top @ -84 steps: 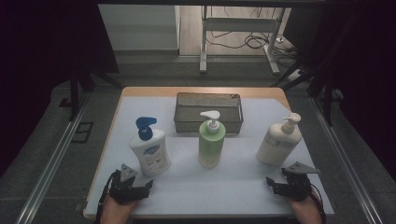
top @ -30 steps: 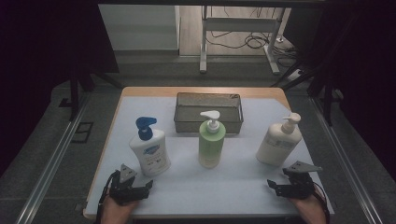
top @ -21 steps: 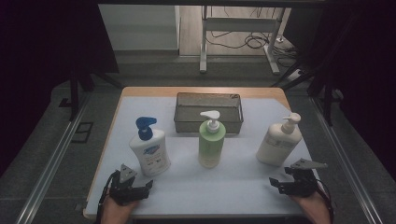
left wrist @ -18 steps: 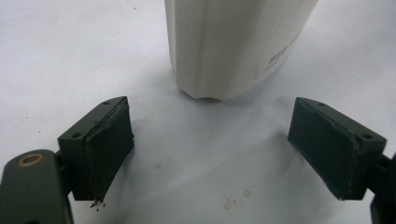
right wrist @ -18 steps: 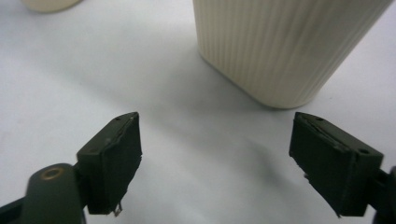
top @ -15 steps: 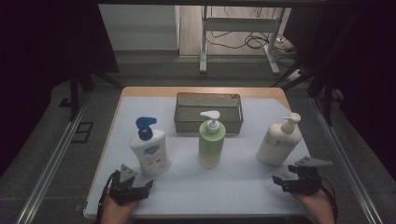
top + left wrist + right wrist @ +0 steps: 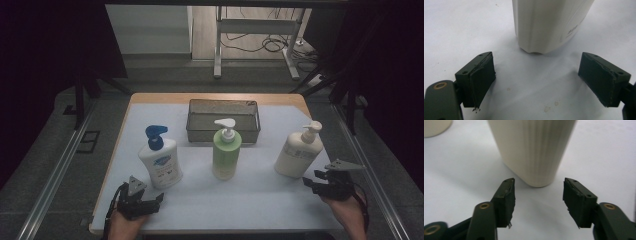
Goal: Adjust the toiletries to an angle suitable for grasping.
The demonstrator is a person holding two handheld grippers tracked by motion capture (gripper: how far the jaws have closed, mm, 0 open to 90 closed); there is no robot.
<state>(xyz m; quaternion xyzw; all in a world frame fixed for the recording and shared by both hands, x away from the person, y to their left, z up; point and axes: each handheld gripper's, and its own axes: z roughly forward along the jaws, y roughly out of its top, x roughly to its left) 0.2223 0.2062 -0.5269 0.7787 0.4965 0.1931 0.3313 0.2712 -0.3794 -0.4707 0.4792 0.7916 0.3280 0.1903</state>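
The step in hand seemed to be the approach to a first grasp. The right gripper [image 7: 311, 181] hovered at about five o'clock on the bench [image 7: 260, 200], just beside the foot of the cream pump bottle [image 7: 299, 152]. Its jaws had just been closing, yet they were released and nothing stood between them; in the right gripper view the ribbed bottle [image 7: 534, 150] was just ahead of the tips, apart from them. The left gripper [image 7: 157, 199] rested at about seven o'clock with its jaws spread wide and empty, near the white bottle with the blue pump [image 7: 160, 159]. The green bottle [image 7: 225, 152] stood in the middle and the wire basket [image 7: 223, 121] behind it at twelve o'clock. I judged that the next move called for the right jaws to widen, advance around the cream bottle's body, and then clench firmly.
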